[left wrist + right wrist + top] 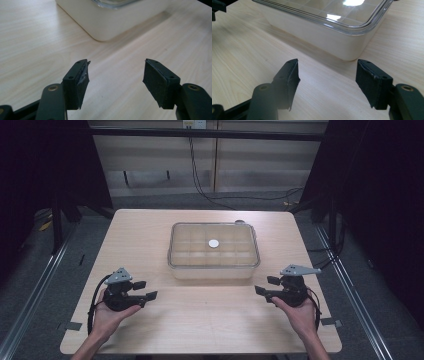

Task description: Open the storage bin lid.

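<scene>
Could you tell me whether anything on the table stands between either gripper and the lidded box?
Nothing visible does. Bare tabletop lies between the left gripper and the lidded box, and likewise between the right gripper and the box. Both grippers' jaws stand open and empty, pointing toward the box's near corners.
</scene>
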Demonstrator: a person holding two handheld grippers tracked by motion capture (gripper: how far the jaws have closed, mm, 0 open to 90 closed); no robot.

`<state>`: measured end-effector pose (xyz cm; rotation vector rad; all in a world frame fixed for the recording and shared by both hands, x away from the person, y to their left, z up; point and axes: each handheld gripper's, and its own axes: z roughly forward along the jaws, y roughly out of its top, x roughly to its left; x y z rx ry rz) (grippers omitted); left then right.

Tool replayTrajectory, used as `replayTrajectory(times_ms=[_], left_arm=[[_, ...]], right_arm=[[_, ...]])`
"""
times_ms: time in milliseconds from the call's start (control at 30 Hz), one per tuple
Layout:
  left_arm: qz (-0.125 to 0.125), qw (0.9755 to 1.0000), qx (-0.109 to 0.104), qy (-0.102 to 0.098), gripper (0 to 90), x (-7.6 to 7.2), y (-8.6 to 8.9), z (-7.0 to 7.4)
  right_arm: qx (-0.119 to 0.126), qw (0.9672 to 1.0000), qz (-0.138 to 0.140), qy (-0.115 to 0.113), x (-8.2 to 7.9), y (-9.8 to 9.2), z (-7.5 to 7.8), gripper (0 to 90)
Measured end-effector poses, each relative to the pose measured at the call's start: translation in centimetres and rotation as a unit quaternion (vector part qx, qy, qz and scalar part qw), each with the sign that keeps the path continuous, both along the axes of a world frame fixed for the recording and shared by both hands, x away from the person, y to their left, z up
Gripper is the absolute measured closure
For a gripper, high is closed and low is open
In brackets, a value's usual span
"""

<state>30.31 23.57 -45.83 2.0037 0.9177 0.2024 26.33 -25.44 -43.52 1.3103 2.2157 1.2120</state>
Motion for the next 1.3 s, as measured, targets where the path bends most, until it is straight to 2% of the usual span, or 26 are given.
replayTrajectory(times_ms=[33,100,200,233,300,433,467,533,633,700,800,900,1000,1100,1167,1233,1300], left_arm=[[0.003,1.0000,0.007,-0.001,36.8,0.7,-0.2,0.2],[0.003,1.0000,0.004,0.001,36.6,1.2,-0.2,0.3],[0.006,1.0000,0.001,0.003,35.6,1.8,-0.3,0.5],[0.011,0.9999,0.012,-0.002,34.9,2.3,-0.4,0.7],[0.010,0.9999,0.013,-0.002,34.6,2.5,-0.5,0.8],[0.016,0.9999,0.005,0.002,33.7,3.6,-0.4,1.4],[0.016,0.9999,-0.003,0.003,33.7,3.8,-0.4,1.6],[0.023,0.9997,-0.003,0.002,33.8,4.5,-0.3,2.2],[0.029,0.9996,-0.008,0.001,33.4,5.0,-0.4,2.6],[0.029,0.9995,0.004,-0.015,32.3,5.7,-0.9,3.2],[0.030,0.9995,0.001,-0.014,31.1,6.1,-1.3,3.5],[0.021,0.9996,0.007,-0.016,30.0,7.0,-2.2,4.1],[0.023,0.9996,0.003,-0.015,28.1,7.3,-2.4,4.3],[0.027,0.9996,0.009,-0.008,27.4,8.4,-3.0,4.4],[0.030,0.9995,0.004,-0.006,26.9,9.0,-3.2,4.5],[0.027,0.9996,0.008,0.002,26.7,9.5,-3.6,4.3],[0.027,0.9995,0.014,0.001,26.5,9.8,-3.9,4.2]], right_arm=[[-0.003,1.0000,-0.003,-0.006,0.4,-0.2,0.5,34.1],[0.001,1.0000,-0.006,-0.006,0.9,-0.4,0.8,32.5],[-0.007,0.9999,-0.008,-0.007,1.7,-0.3,0.9,30.9],[-0.006,0.9999,-0.008,-0.007,2.1,-0.3,0.9,30.6],[-0.002,0.9999,-0.009,-0.003,2.8,-0.2,1.0,28.1],[0.008,0.9998,-0.016,-0.006,3.9,-0.2,1.5,22.9],[0.008,0.9998,-0.016,-0.006,3.9,-0.2,1.5,22.9],[0.014,0.9997,-0.019,-0.008,4.6,-0.3,1.9,19.0],[0.013,0.9997,-0.018,-0.009,5.1,-0.4,2.1,21.7],[0.016,0.9998,-0.013,0.000,6.1,-0.6,2.3,26.5],[0.016,0.9997,-0.015,0.007,7.0,-0.7,2.4,25.8],[0.019,0.9996,-0.018,0.012,8.0,-0.8,2.3,24.1],[0.025,0.9994,-0.022,0.015,8.8,-0.9,2.1,22.5],[0.017,0.9993,-0.023,0.024,9.9,-0.7,1.8,21.1],[0.022,0.9990,-0.022,0.031,10.5,-0.5,1.7,21.1],[0.022,0.9990,-0.020,0.032,10.9,-0.3,1.7,21.1],[0.022,0.9992,-0.019,0.028,11.2,-0.1,1.7,20.9]])
